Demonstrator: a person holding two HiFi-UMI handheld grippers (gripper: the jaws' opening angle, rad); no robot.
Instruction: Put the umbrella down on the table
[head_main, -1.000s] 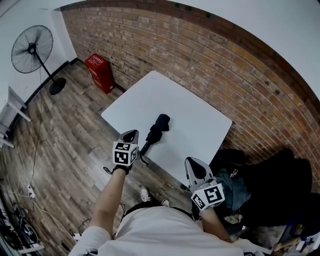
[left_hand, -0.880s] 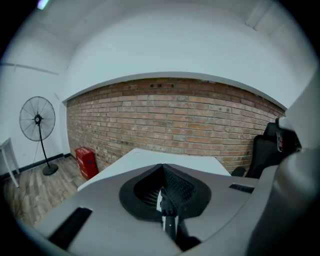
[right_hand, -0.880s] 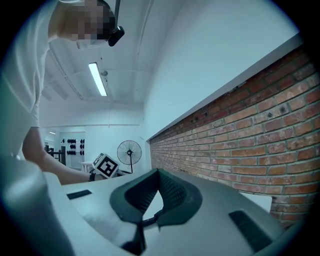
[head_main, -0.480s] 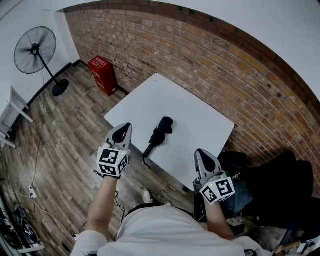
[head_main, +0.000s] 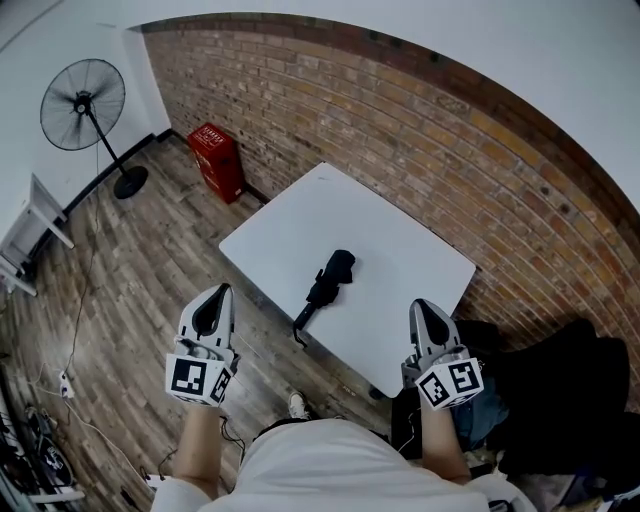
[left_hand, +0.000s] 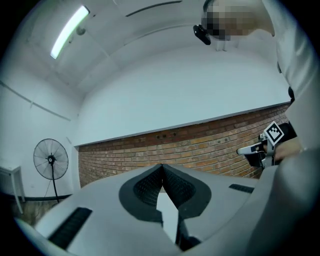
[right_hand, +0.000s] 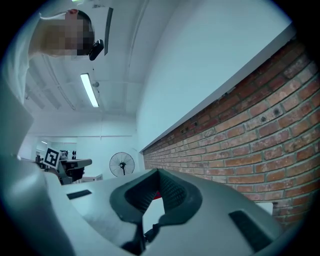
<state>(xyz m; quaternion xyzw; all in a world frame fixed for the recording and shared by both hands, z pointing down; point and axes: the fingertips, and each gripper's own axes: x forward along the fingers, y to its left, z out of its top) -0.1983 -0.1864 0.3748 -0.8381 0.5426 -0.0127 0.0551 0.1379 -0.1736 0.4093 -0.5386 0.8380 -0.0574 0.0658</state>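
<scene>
L gripper (head_main: 221, 290), R gripper (head_main: 419, 304): ribbed fingers (left_hand: 147, 187) pinched together, empty; folded black umbrella (head_main: 330, 285) on white square table (head_main: 400, 235).

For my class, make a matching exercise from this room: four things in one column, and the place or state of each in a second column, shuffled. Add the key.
Things
1. umbrella
2. fan
3. red box
4. left gripper

Place or state
A. on the floor against the brick wall
B. shut and empty, held off the table's near left side
C. lying folded on the white table
D. standing on the floor by the white wall

Pairs: 1-C, 2-D, 3-A, 4-B
</scene>
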